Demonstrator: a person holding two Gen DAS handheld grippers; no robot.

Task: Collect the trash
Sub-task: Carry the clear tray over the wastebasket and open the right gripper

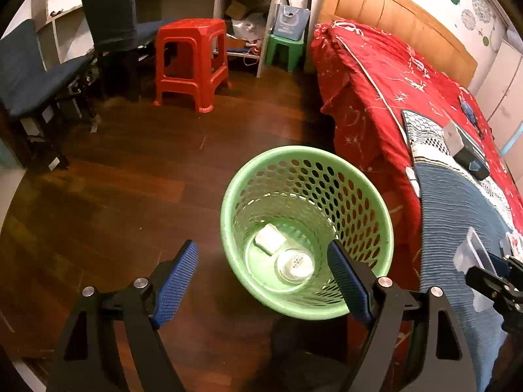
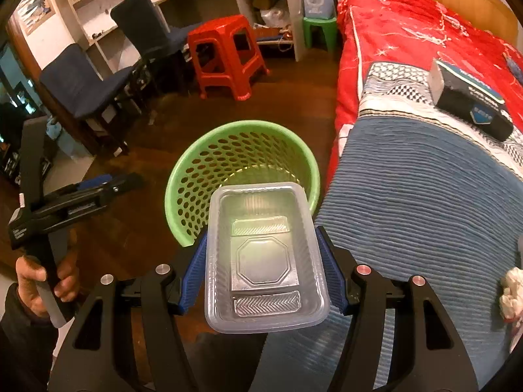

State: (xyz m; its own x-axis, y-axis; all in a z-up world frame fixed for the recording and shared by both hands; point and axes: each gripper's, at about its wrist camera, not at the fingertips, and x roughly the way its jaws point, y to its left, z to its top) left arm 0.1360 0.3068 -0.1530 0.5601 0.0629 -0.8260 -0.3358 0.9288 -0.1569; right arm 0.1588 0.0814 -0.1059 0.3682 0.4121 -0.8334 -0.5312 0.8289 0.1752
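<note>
Basket (image 2: 242, 150) mouth open above; bed (image 2: 425, 196) crowds right, bare floor (image 1: 130, 179) left.

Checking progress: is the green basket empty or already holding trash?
Holding trash: the green basket contains a white piece and a round clear lid.

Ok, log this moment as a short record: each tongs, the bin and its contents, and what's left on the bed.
right tongs: shut on the clear plastic tray, held near the bin's rim
left tongs: open, nothing between them, above the bin
bin: green perforated basket on the wood floor beside the bed
bin contents: a white piece and a round clear lid or cup
still on bed: dark box, crumpled white tissue
</note>
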